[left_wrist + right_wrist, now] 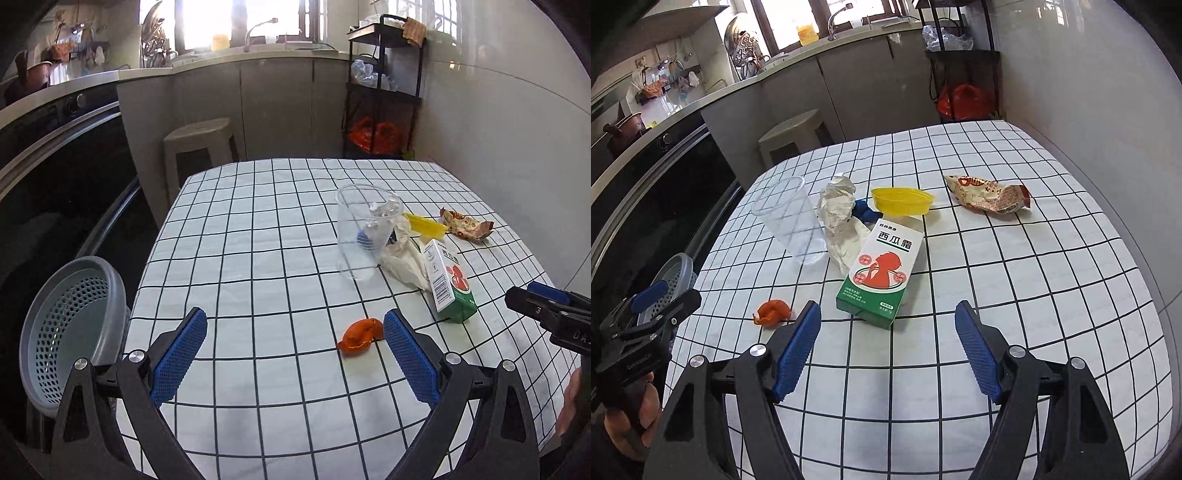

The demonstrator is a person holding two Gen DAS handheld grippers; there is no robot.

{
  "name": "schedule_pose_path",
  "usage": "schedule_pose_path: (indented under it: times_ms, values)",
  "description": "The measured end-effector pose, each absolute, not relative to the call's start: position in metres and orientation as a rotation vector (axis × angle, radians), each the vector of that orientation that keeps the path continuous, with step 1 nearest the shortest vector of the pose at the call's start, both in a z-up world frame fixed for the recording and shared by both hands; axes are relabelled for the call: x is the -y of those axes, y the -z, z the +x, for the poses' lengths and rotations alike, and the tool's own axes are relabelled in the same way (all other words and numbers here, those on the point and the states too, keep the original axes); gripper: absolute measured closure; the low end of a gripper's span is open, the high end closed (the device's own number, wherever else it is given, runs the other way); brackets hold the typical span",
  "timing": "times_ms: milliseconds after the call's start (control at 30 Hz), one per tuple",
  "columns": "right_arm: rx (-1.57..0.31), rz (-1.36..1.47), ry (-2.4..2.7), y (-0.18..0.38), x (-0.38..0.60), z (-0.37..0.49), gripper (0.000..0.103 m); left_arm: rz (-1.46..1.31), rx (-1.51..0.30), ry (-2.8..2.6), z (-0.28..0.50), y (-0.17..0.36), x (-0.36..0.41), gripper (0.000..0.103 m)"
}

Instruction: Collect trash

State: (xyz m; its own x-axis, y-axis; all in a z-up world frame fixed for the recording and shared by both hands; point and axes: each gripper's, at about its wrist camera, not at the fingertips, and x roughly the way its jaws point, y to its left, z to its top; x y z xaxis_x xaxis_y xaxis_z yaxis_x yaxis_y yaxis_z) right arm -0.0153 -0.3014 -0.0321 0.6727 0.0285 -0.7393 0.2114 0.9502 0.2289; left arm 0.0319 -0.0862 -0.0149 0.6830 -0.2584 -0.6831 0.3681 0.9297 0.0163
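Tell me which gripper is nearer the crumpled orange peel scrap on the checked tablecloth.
Left. The left gripper hovers open with the crumpled orange peel scrap beside its right finger; the right gripper is open farther right, facing the green-and-white box.

Left gripper: black plastic frame, two angular arms with triangular cut-outs, round silver screw heads at the pivots. Fingers carry blue pads with a fine dotted grid texture. In the right wrist view, same unit at 8 o'clock shows white lettering on the black body, too blurred to read, and bare skin of the left hand around a black handle.

Right gripper: identical black frame, silver screws, blue pads with ribbed ridges. In the left wrist view, at 3 o'clock, partial white lettering on its black body; sliver of skin at 4 o'clock.
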Motion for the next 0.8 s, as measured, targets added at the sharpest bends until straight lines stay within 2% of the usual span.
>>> schedule_pose_path:
  times_ms: [800]
  values:
    - [-0.968,0.464,0.075,0.083,0.311,0.059,0.027,0.180,-0.805,0.350,0.047,0.049,0.092,0.009]
